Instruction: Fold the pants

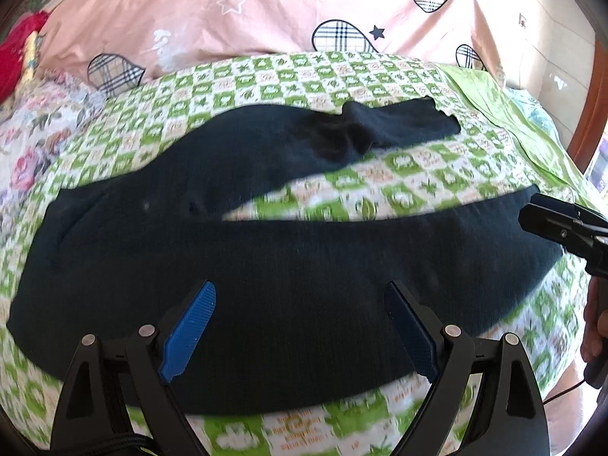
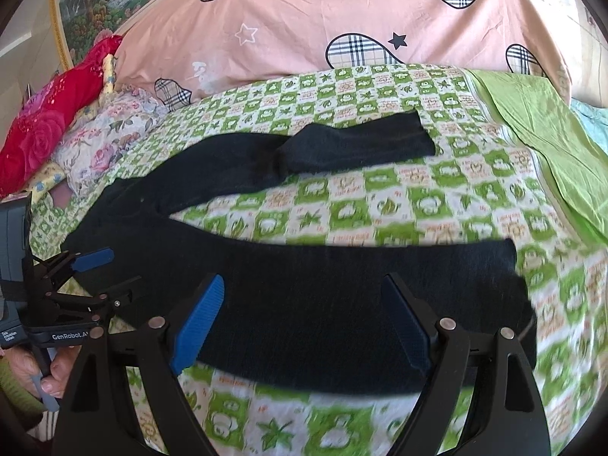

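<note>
Dark navy pants [image 1: 288, 262] lie spread on a green-and-white checked bed cover [image 1: 418, 186], waist to the left, two legs running right in a V. The far leg has a crumpled fold near its cuff [image 1: 353, 129]. My left gripper [image 1: 300, 296] is open and empty, hovering over the near leg. My right gripper [image 2: 304, 296] is open and empty over the same near leg [image 2: 342, 304], nearer its cuff end. The left gripper also shows in the right wrist view [image 2: 95, 269], at the waist side. The right gripper shows at the left wrist view's right edge [image 1: 558, 224].
A pink quilt with plaid hearts [image 2: 342, 11] lies piled along the back. A red cushion [image 2: 49, 121] and floral pillow [image 2: 110, 133] sit at the back left. A plain green sheet [image 2: 551, 133] covers the right side. A wooden frame [image 1: 592, 87] stands at the far right.
</note>
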Demonstrator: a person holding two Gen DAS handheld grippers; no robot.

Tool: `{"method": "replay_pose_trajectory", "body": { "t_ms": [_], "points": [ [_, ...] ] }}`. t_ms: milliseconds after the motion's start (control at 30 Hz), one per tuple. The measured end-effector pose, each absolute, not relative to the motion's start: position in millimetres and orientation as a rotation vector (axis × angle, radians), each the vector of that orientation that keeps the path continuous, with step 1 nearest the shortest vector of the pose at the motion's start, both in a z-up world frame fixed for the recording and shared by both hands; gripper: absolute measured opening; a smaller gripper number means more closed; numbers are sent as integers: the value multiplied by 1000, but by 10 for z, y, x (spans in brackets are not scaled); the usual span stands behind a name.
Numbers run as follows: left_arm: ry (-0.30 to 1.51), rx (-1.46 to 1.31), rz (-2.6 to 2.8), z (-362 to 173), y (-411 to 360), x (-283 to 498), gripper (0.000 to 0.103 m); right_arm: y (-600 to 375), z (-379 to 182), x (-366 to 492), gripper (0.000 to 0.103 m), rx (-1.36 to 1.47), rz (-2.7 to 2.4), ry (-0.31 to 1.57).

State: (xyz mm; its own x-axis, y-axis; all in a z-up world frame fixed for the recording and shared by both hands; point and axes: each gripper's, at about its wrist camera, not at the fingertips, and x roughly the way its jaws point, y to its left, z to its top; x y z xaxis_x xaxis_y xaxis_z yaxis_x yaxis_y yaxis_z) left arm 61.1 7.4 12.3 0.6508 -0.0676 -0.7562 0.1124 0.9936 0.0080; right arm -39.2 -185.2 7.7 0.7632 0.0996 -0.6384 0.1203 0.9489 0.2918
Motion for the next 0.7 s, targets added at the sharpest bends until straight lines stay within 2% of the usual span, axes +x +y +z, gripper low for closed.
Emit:
{"method": "replay_pose_trajectory", "body": {
  "t_ms": [333,700],
  "points": [
    [861,62,-136,410,213,1322,91,-2269,289,217,85,331,-10,740],
    [874,146,-188,519,250,2182,91,-2676,274,951,85,318,9,808]
  ]
}}
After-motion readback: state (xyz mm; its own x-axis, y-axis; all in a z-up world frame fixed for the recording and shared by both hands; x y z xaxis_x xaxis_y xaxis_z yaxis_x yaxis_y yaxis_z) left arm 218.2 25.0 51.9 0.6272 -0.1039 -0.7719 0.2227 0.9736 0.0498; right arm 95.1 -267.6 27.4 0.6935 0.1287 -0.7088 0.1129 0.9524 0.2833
